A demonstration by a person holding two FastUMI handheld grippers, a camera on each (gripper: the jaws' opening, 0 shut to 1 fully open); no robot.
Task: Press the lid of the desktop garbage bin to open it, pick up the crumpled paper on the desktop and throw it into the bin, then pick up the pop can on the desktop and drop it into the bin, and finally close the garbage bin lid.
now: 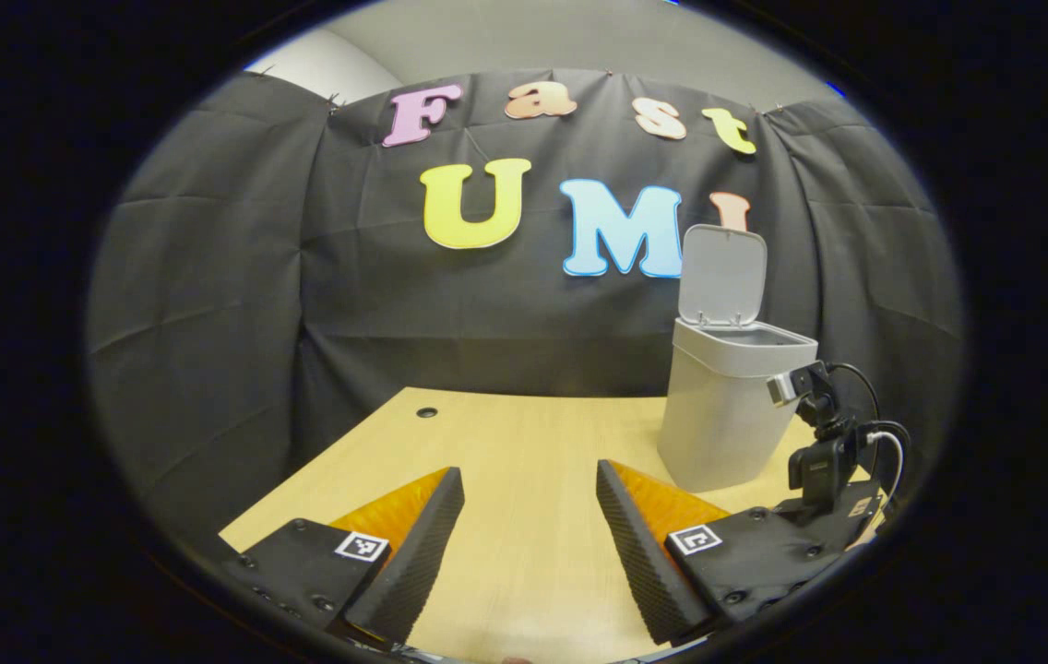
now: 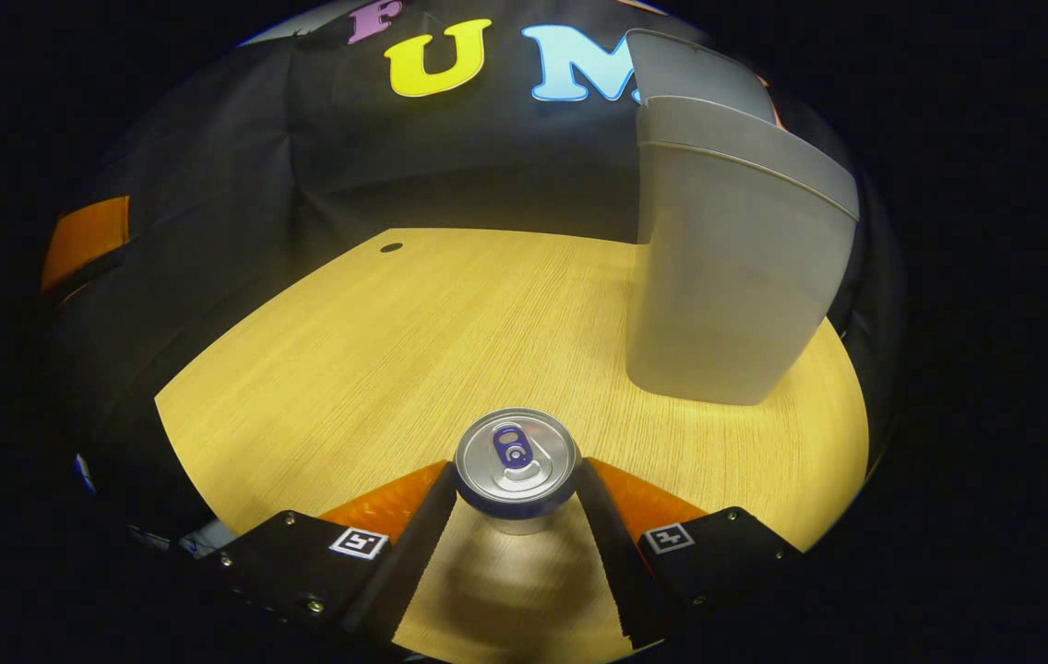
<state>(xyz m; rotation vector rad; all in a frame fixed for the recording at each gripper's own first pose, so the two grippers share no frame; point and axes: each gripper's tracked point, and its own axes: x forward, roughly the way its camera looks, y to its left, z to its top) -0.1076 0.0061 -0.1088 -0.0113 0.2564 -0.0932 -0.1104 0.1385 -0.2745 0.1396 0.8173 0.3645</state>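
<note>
Upright, pop can (image 2: 516, 458) clamped in right tool (image 2: 516, 484), left tool (image 1: 529, 498) wide, bin (image 1: 729, 406) lid (image 1: 722, 275) raised.

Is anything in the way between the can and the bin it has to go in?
Nothing visible is. The right gripper has the pop can between its fingers, and bare desktop lies between it and the garbage bin. The lid stands open above the bin's mouth.
</note>
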